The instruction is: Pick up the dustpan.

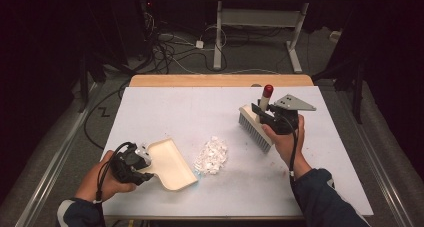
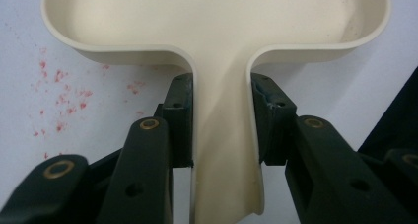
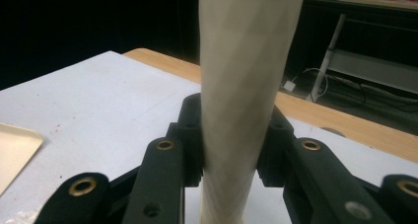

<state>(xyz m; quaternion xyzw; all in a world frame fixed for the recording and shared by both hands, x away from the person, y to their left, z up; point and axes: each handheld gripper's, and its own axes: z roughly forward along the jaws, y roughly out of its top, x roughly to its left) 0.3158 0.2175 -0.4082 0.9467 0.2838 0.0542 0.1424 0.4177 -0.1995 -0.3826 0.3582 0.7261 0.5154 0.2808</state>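
- Two tools are loaded, yet the sweeping looks unstarted: the white surface (image 1: 165, 107) carries one heap of white scraps (image 1: 211, 155) that sits whole between dustpan and brush, and none lies in the pan.
- Left tool (image 1: 131, 163) clamps the cream dustpan (image 1: 172, 164) by its handle, jaws pressed on both sides; the pan rests low on the surface just left of the heap, mouth facing it.
- Right tool (image 1: 274, 118) grips the brush (image 1: 255, 129) by its upright handle, red cap on top, bristles down, right of and beyond the heap, apart from it.
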